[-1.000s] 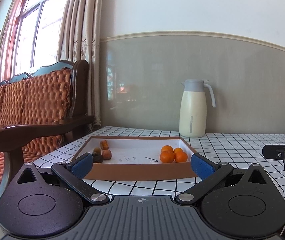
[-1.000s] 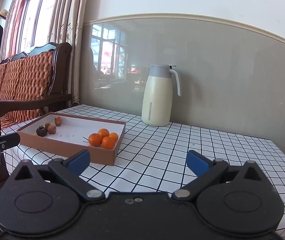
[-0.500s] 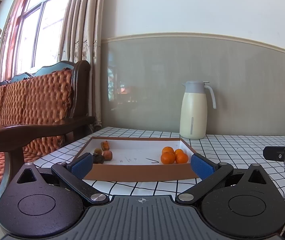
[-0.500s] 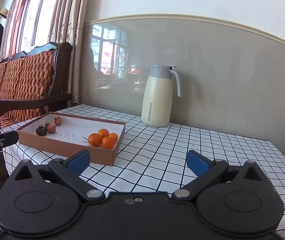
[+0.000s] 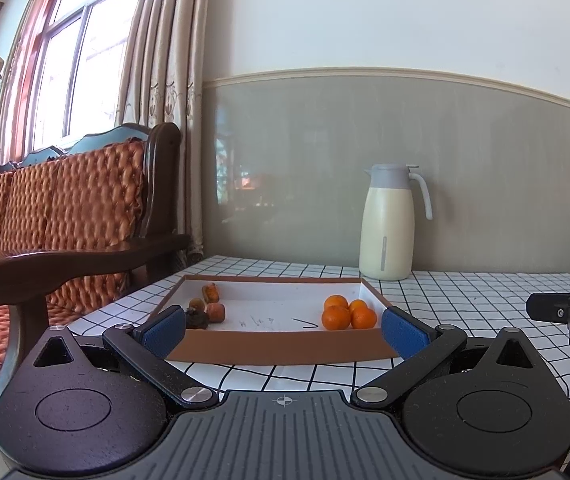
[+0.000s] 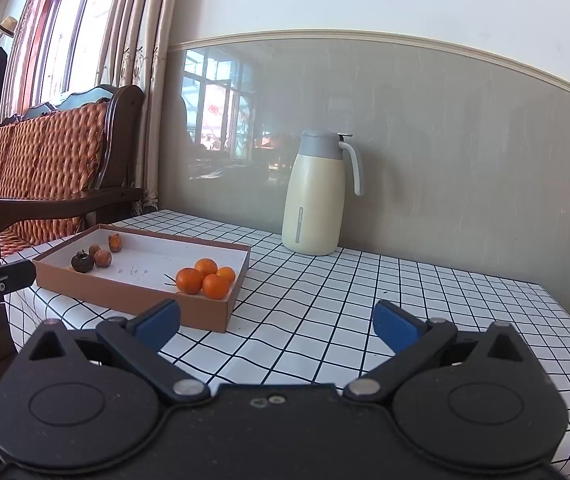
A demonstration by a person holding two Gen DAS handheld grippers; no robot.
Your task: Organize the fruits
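A shallow brown cardboard tray (image 5: 285,350) (image 6: 133,300) sits on the checked tablecloth. Several oranges (image 5: 347,312) (image 6: 205,276) are grouped at its right end. Small brown fruits (image 5: 211,300) (image 6: 103,254) and a dark one (image 5: 197,319) (image 6: 81,262) lie at its left end. My left gripper (image 5: 283,330) is open and empty, just in front of the tray's near wall. My right gripper (image 6: 276,324) is open and empty, over the table to the right of the tray.
A cream thermos jug (image 5: 387,224) (image 6: 317,196) stands at the back by the grey wall. A wooden sofa (image 5: 65,216) (image 6: 45,172) with orange cushions is left of the table. The table's right edge (image 6: 565,312) is near.
Both grippers have drifted slightly back and up from the table; the tray looks a touch lower and farther in the left wrist view. Nothing was grasped or released.
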